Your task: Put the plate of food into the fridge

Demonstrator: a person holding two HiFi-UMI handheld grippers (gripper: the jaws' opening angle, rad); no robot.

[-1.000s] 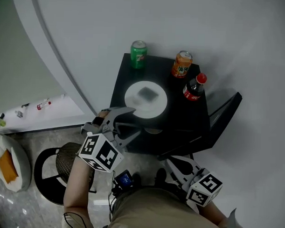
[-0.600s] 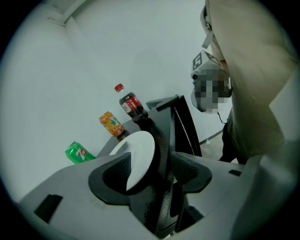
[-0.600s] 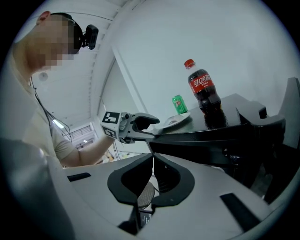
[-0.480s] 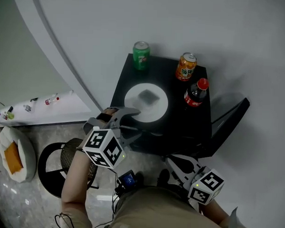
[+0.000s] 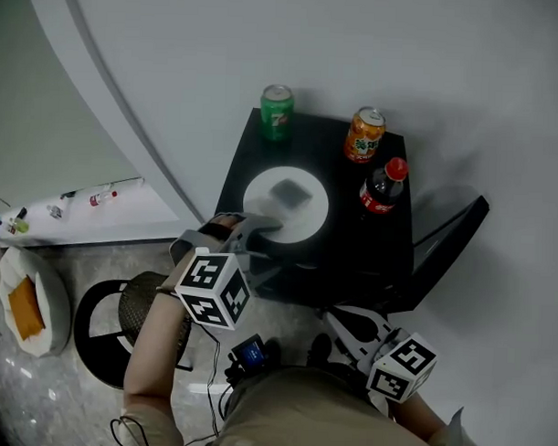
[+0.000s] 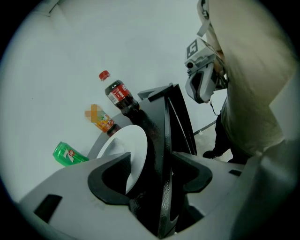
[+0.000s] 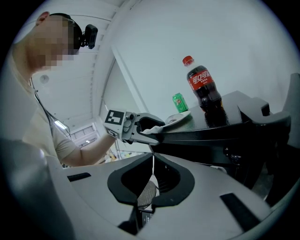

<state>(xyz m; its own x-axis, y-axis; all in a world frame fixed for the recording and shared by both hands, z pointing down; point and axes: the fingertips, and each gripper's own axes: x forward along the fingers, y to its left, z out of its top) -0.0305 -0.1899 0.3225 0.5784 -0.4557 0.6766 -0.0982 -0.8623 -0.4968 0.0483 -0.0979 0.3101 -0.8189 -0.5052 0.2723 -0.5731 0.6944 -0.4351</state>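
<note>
A white plate [image 5: 262,197] with a grey square of food [image 5: 289,190] lies on a black top [image 5: 369,253]. My left gripper [image 5: 264,244] stands open at the plate's near-left rim, one jaw over the rim and one below the top's edge. In the left gripper view the plate [image 6: 131,147] and the black edge sit between the spread jaws of that gripper [image 6: 152,161]. The right gripper view shows the left gripper [image 7: 143,127] at the plate [image 7: 180,117]. My right gripper [image 5: 335,317] is shut and empty, low beside the top's near-right corner; its jaws [image 7: 152,158] meet.
A green can [image 5: 276,110], an orange can [image 5: 364,132] and a cola bottle [image 5: 381,186] stand along the back and right of the top. A black panel [image 5: 448,237] juts out at its right side. A round black stool [image 5: 106,335] and a white cushion [image 5: 20,314] are on the floor at left.
My left gripper has come forward and down to the plate's near rim and tilted further. The right gripper has kept still.
</note>
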